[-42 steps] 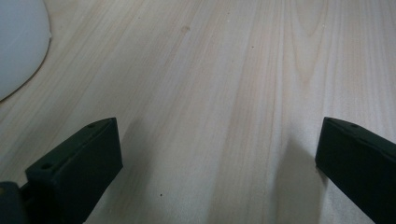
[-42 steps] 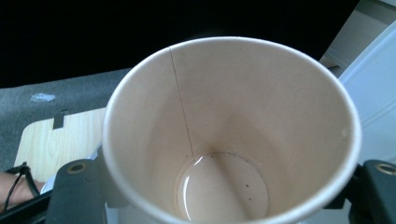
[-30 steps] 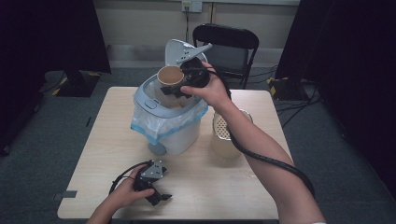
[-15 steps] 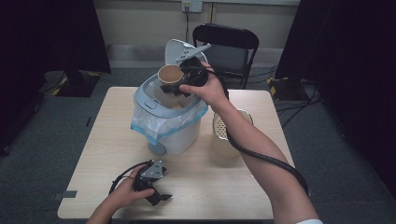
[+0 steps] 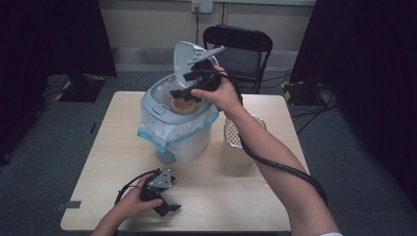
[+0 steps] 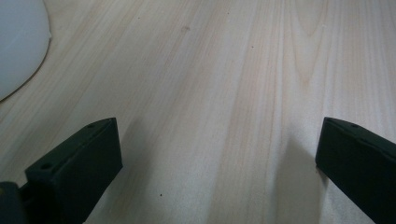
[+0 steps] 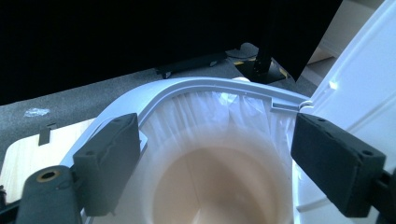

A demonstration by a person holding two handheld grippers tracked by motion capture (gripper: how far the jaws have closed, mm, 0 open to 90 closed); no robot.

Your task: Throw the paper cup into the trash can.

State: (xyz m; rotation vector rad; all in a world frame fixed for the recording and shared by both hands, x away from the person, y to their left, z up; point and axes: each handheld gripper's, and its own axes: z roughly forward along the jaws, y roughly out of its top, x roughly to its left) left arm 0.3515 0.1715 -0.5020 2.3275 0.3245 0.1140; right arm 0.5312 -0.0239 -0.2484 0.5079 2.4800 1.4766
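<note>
Left tool (image 5: 164,206): lower left of the high view, resting on the worktop (image 5: 108,162), jaws wide, nothing between them.

Bin (image 5: 179,125): centre, white liner, lid (image 5: 189,61) raised.

Paper cup (image 5: 184,104): in the bin mouth, between the pads but apparently not pressed.

Right tool (image 5: 183,93): above the bin, jaws just opened, spread wide.

Risk: the cup may catch on the rim or liner folds, tip and hang; a withdrawing pad could drag it out.

Strainer jug (image 5: 239,142): right of the bin, near the forearm, liable to be knocked.
</note>
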